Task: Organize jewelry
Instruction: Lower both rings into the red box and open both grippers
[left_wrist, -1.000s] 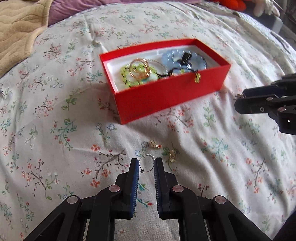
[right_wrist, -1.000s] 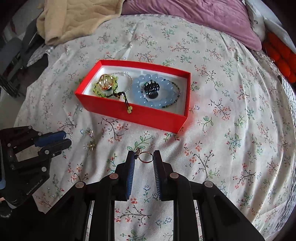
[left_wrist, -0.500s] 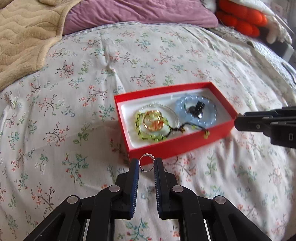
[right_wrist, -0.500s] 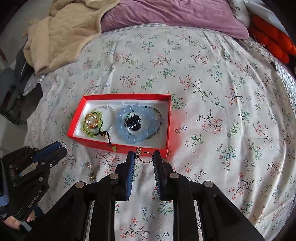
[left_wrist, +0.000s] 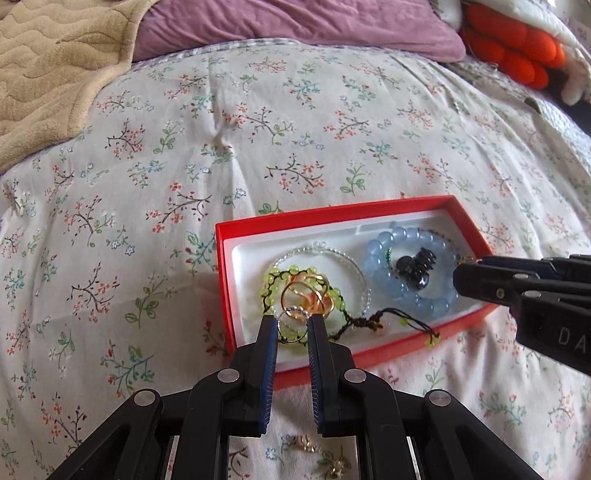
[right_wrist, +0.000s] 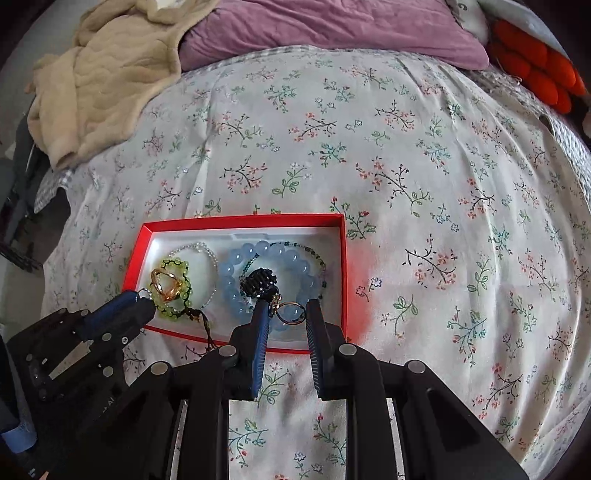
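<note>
A red box (left_wrist: 226, 280) (right_wrist: 345, 266) lies on the floral bedspread and holds a green bead bracelet (left_wrist: 273, 275), a gold ring (left_wrist: 314, 291), a blue bead bracelet (left_wrist: 384, 247) (right_wrist: 295, 258), a clear bead chain and a black clip (right_wrist: 258, 282). My left gripper (left_wrist: 292, 323) is shut on a silver ring with small pearls (left_wrist: 291, 321), held over the box's left part. My right gripper (right_wrist: 284, 314) is shut on a gold ring with a charm (right_wrist: 290, 314), held over the box's right part.
Two small gold pieces (left_wrist: 306, 443) lie on the bedspread behind the left gripper's fingers. A beige blanket (right_wrist: 92, 74) and a purple pillow (right_wrist: 314, 29) lie at the far side; an orange plush (right_wrist: 535, 70) is at the far right.
Both grippers lifted their rings off the bedspread and moved forward over the red box. The box now lies directly under the fingertips.
</note>
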